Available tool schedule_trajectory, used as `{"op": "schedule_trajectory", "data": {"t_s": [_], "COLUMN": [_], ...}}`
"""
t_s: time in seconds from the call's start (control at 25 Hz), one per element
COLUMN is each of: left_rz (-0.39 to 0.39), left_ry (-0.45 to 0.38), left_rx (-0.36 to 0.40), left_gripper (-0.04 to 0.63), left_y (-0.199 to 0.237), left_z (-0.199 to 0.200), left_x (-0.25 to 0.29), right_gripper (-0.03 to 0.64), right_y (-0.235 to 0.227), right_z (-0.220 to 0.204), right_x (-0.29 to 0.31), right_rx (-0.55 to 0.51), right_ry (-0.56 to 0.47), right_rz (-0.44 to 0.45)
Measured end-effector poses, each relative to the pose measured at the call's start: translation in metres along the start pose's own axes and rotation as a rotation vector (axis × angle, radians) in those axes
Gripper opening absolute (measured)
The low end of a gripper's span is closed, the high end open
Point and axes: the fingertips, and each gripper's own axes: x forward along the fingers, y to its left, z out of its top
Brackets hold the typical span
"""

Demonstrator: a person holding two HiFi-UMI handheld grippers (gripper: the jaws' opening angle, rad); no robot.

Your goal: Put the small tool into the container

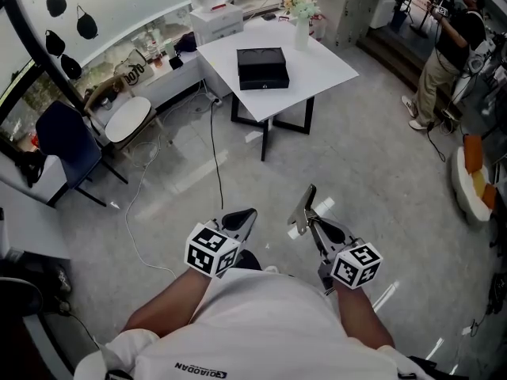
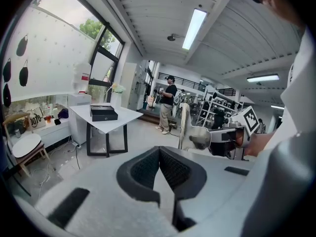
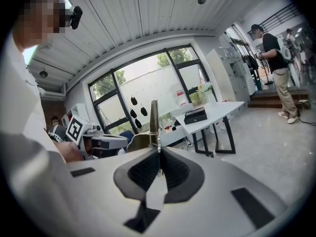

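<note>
A black box (image 1: pixel 262 66), the container, rests on a white table (image 1: pixel 317 70) across the floor; it also shows in the left gripper view (image 2: pixel 103 113) and the right gripper view (image 3: pixel 195 115). My right gripper (image 1: pixel 311 222) is held close to my body, shut on a small flat metal tool (image 1: pixel 305 203). The tool's blade (image 3: pixel 154 117) sticks up out of the closed pads (image 3: pixel 170 169). My left gripper (image 1: pixel 247 214) hangs beside it with its jaws shut and nothing between them (image 2: pixel 159 149). Both grippers are over bare floor, far from the table.
A person (image 1: pixel 444 46) stands at the far right. Left of the table are a white round stool (image 1: pixel 127 119), a blue chair (image 1: pixel 67 137) and a cable (image 1: pixel 214 157) trailing on the floor. A vase of flowers (image 1: pixel 301 14) stands on the table's far edge.
</note>
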Motion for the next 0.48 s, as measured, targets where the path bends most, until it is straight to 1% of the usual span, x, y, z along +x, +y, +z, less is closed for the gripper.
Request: {"op": "schedule_trajectory", "data": {"t_s": [0.48], "left_rz": [0.018], "left_ry": [0.033], "left_rx": [-0.021], "left_gripper": [0.009], "left_y": [0.006], "left_z": [-0.002], "left_x": [0.014], "right_gripper": [0.012], "right_y": [-0.012], "right_z": [0.000], "right_x": [0.012], "right_rx": [0.046], "right_ry": [0.021], "right_rz": [0.036]}}
